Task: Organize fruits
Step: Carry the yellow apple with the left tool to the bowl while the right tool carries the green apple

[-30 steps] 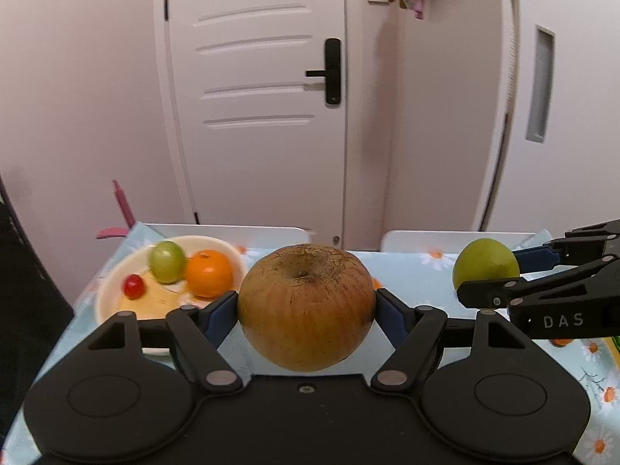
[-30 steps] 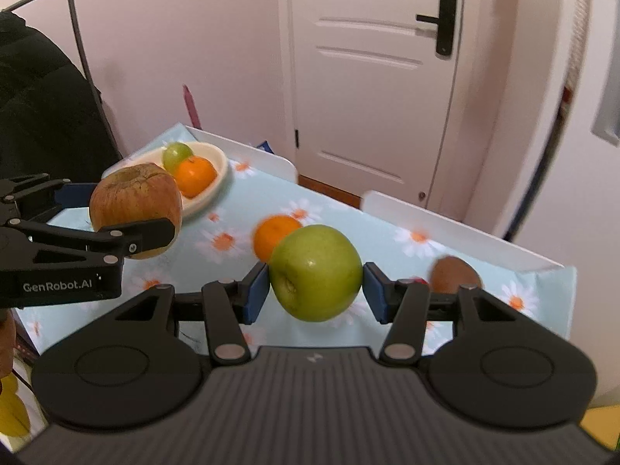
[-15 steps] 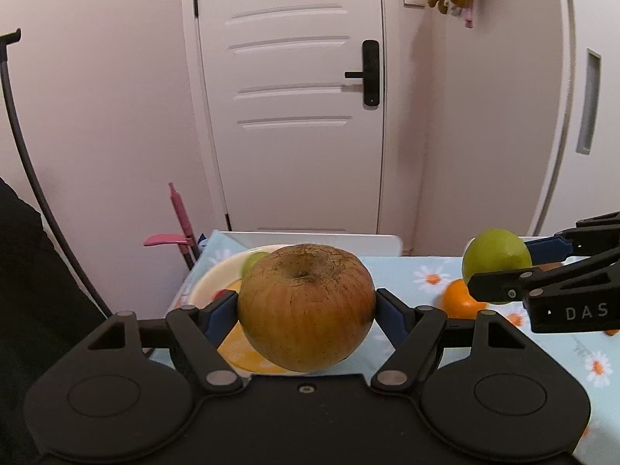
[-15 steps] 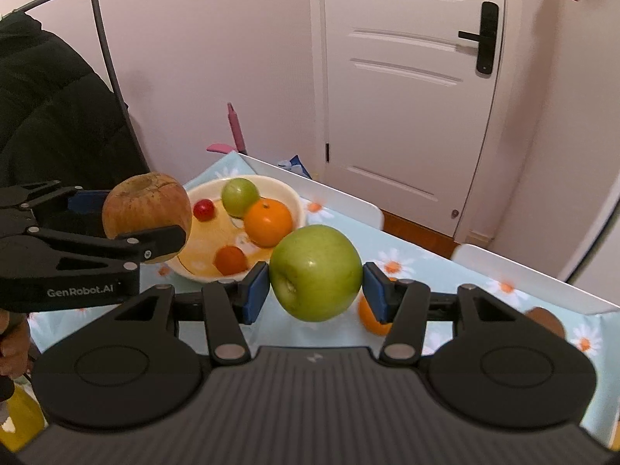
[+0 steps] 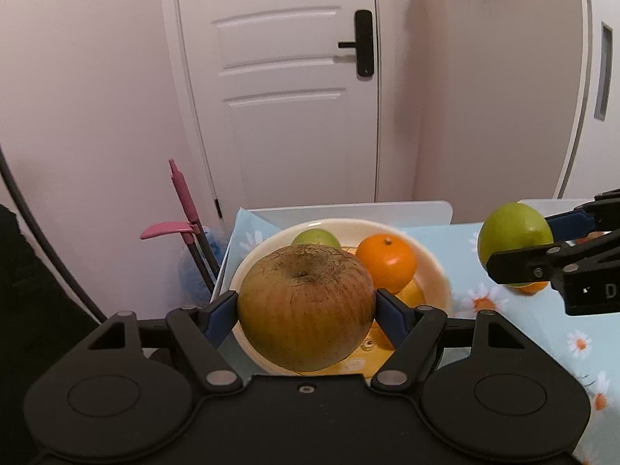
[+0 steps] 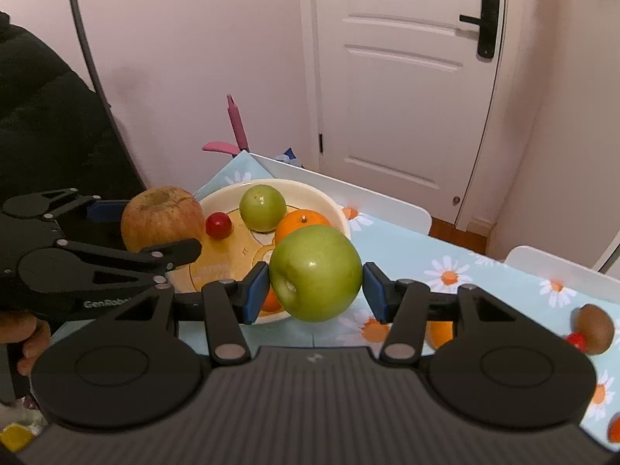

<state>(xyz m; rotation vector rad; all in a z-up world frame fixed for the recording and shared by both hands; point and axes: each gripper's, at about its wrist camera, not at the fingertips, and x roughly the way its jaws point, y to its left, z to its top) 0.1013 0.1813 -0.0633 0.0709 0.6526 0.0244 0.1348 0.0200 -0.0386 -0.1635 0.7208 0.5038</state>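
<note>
The brown apple is clamped between the blue pads of the left tool and is held above the near left edge of the plate. The green apple is clamped between the pads of the right tool and is held above the near right edge of the same plate. Inside the plate, a small green fruit, an orange and a small red fruit are seen. The plate is set on the counter, which is covered by a light blue cloth with a daisy print. A kiwi and a second orange are located on the counter to the right, well apart from the plate. A white door is visible behind the counter.
</note>
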